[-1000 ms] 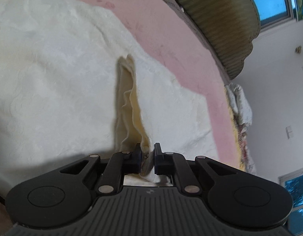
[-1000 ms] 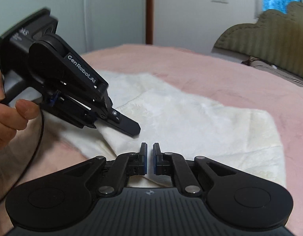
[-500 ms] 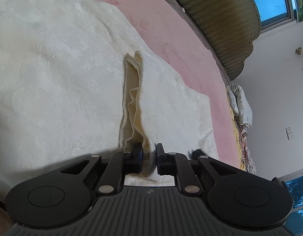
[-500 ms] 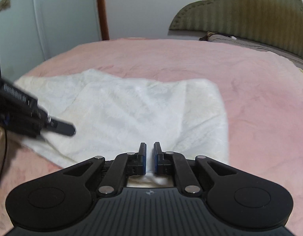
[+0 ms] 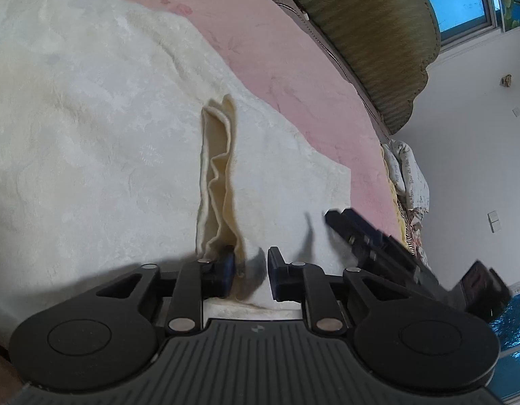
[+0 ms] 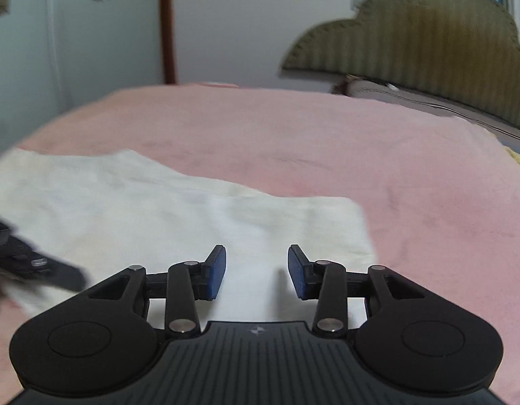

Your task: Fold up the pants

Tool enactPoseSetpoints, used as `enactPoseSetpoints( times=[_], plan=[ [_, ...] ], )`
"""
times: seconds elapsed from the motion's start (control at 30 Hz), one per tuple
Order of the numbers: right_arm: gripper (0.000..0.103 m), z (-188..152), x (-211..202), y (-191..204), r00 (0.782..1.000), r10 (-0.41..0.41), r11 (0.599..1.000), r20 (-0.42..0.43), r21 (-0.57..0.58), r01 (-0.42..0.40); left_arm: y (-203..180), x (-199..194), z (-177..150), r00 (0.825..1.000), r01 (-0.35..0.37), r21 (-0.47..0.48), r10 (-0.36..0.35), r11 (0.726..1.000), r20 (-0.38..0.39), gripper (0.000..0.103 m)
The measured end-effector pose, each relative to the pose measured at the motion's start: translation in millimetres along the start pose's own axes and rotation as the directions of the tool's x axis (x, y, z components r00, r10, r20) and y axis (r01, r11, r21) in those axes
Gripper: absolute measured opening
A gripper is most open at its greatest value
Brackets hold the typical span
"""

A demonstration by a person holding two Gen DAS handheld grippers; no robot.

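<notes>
**Both grippers open over the cream pants on the bed**

The cream pants (image 5: 91,155) lie spread flat on the pink bed (image 5: 276,50), covering the near part of it, with bare pink beyond toward the green headboard (image 6: 428,33). A raised pleat of fabric (image 5: 219,182) stands up from the cloth, running straight away from the left gripper (image 5: 249,270). Its fingers are parted; the left finger (image 5: 226,266) touches the pleat's near end, but nothing is clamped. The right gripper (image 6: 256,270) hovers over the pants' near edge by the squared corner (image 6: 354,222), fingers wide apart and empty.

The pants' long axis seems to run across the bed, left to right in the right wrist view, though which end is the waist cannot be told. Judging from the open fingers at the near edge, both grippers look placed to take fresh holds there, so the cloth can be carried over in a fold.
</notes>
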State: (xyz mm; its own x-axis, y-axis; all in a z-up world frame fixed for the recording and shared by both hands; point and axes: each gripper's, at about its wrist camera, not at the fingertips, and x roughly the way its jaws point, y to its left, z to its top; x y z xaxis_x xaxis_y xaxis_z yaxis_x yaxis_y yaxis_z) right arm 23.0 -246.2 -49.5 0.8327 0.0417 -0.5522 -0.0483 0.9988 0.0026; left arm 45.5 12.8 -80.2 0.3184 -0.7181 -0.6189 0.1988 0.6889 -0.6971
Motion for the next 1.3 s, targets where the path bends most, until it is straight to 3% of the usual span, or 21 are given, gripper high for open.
enactPoseSetpoints(
  times=[0.1,0.17,0.23,0.27,0.33,0.43,0.47,0.5,0.57,0.63,0.7,0.73,0.8,0.83,0.9,0.97,1.03,1.17,1.3],
  plan=[
    [0.048,-14.2,13.4,21.6,0.994,0.026,0.996,-0.103,-0.087,-0.035,-4.1,-18.5,3.1,0.997,-0.041,0.045,0.038,0.998,0.064,0.036],
    [0.049,-13.4,11.1,30.6,0.997,-0.021,0.996,-0.079,-0.089,0.014,-0.9,-38.1,4.9,0.988,-0.091,0.054,0.083,0.994,0.132,0.041],
    [0.049,-6.6,2.4,44.1,0.999,0.038,0.996,-0.034,-0.083,-0.041,2.5,-57.2,5.6,0.966,-0.177,0.081,0.158,0.981,0.204,0.049],
    [0.049,-4.2,-1.0,54.3,0.996,0.090,0.991,-0.016,-0.093,-0.092,4.5,-68.0,5.4,0.943,-0.250,0.092,0.221,0.964,0.249,0.052],
    [0.049,-0.5,0.6,77.3,0.986,0.165,0.977,-0.017,-0.134,-0.166,7.7,-85.8,2.9,0.878,-0.393,0.115,0.335,0.912,0.342,0.057],
    [0.052,-8.1,16.9,106.8,0.973,0.211,0.950,-0.096,-0.216,-0.228,15.8,-103.0,-1.3,0.750,-0.593,0.130,0.487,0.795,0.447,0.070],
    [0.056,-12.2,20.7,114.1,0.976,0.190,0.943,-0.108,-0.257,-0.212,20.2,-107.3,-2.8,0.707,-0.650,0.131,0.532,0.748,0.467,0.074],
    [0.056,-14.7,18.4,119.6,0.983,0.165,0.939,-0.082,-0.291,-0.182,25.3,-109.8,-3.6,0.676,-0.689,0.137,0.564,0.712,0.474,0.075],
    [0.056,-11.7,13.4,125.7,0.987,0.146,0.939,-0.069,-0.304,-0.160,36.8,-107.4,-4.2,0.648,-0.738,0.179,0.609,0.651,0.459,0.084],
    [0.056,-6.8,7.9,127.5,0.982,0.185,0.941,-0.042,-0.281,-0.190,39.9,-105.7,-9.2,0.644,-0.749,0.237,0.596,0.619,0.480,0.086],
    [0.056,-5.1,12.2,131.8,0.972,0.219,0.932,-0.088,-0.275,-0.235,33.9,-108.5,-11.0,0.635,-0.756,0.235,0.595,0.611,0.494,0.085],
    [0.056,-7.0,19.4,137.4,0.971,0.204,0.924,-0.126,-0.304,-0.234,34.3,-114.6,-12.0,0.638,-0.747,0.217,0.585,0.629,0.500,0.084],
    [0.057,-7.2,19.0,142.5,0.978,0.180,0.929,-0.101,-0.310,-0.203,37.1,-131.9,-13.8,0.651,-0.713,0.177,0.547,0.678,0.526,0.084],
    [0.057,-4.3,15.7,144.3,0.978,0.189,0.932,-0.088,-0.296,-0.207,39.7,-141.8,-14.2,0.641,-0.708,0.143,0.543,0.692,0.543,0.085],
    [0.057,2.3,2.8,153.7,0.969,0.246,0.926,-0.025,-0.288,-0.242,48.4,-163.1,-10.8,0.596,-0.712,0.050,0.564,0.701,0.571,0.085],
    [0.057,5.7,-8.0,174.4,0.956,0.294,0.904,0.016,-0.329,-0.273,59.4,-187.4,-8.1,0.572,-0.690,-0.047,0.585,0.722,0.575,0.085],
    [0.057,1.9,-11.3,205.3,0.941,0.336,0.856,0.036,-0.429,-0.289,72.0,-208.8,-5.9,0.589,-0.641,-0.129,0.593,0.756,0.549,0.085],
    [0.057,-19.6,-7.5,260.6,0.929,0.369,0.728,0.009,-0.625,-0.283,96.3,-239.8,-10.5,0.673,-0.501,-0.249,0.554,0.829,0.490,0.085],
    [0.057,-36.7,4.0,296.8,0.936,0.350,0.623,-0.016,-0.742,-0.246,114.5,-246.4,-19.9,0.759,-0.391,-0.297,0.488,0.871,0.432,0.085]
  ],
)
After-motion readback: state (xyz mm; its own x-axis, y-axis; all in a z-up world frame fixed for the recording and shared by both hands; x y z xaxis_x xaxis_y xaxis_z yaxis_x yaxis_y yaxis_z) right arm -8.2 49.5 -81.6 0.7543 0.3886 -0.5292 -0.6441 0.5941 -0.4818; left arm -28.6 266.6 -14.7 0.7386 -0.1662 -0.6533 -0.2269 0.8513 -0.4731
